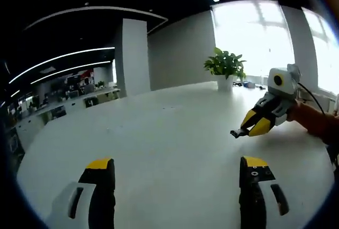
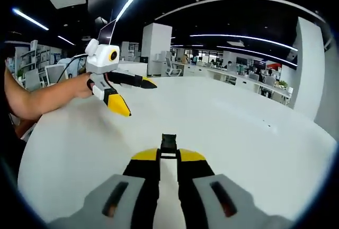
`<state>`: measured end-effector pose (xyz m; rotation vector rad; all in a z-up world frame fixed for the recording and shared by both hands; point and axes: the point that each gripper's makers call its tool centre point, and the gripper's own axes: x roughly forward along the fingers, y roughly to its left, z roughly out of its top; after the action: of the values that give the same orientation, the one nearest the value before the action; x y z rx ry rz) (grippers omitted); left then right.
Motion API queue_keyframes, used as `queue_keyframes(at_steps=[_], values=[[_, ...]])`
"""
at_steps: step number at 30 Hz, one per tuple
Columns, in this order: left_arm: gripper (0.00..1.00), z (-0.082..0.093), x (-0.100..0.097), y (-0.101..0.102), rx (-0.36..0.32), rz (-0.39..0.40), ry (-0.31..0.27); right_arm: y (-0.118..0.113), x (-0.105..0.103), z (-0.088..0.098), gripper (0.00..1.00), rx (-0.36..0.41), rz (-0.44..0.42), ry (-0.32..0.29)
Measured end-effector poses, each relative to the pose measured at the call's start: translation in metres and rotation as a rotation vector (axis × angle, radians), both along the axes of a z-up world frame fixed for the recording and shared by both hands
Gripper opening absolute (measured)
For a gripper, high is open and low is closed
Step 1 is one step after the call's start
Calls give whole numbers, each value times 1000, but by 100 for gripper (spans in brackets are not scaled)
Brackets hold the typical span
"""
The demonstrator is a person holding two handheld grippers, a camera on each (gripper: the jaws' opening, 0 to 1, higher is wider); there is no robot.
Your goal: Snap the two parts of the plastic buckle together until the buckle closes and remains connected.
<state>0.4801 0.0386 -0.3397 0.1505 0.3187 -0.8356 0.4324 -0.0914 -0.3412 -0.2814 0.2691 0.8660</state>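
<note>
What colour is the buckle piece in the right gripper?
Black buckle piece, clearest in the right gripper view.

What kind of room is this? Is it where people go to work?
Probably yes, a big open office. A large white table fills the front, rows of desks and an office chair stand behind under long ceiling lights, and a potted plant sits by a bright window.

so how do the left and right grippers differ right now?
The left gripper has its jaws spread wide; the right gripper has its jaws nearly closed. The left gripper holds nothing; the right gripper pinches a small black buckle part at its tips. Both have black jaws with yellow tips and hover over the white table.
</note>
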Motion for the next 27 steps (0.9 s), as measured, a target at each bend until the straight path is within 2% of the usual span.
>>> queue_keyframes(at_steps=[6,11,15,18,27], values=[[99,1,-1,0,0,-3,11,-4,6,-2,9,-5,-32,2],[99,5,2,3,-18,14,11,-6,14,3,9,12,-71,-17],[99,3,4,5,-6,22,15,-6,22,1,9,-3,-92,-31],[99,2,4,5,-4,22,30,-4,27,0,9,-6,-102,-28],[99,5,4,6,-1,25,18,-4,36,-3,9,-7,-126,-8]])
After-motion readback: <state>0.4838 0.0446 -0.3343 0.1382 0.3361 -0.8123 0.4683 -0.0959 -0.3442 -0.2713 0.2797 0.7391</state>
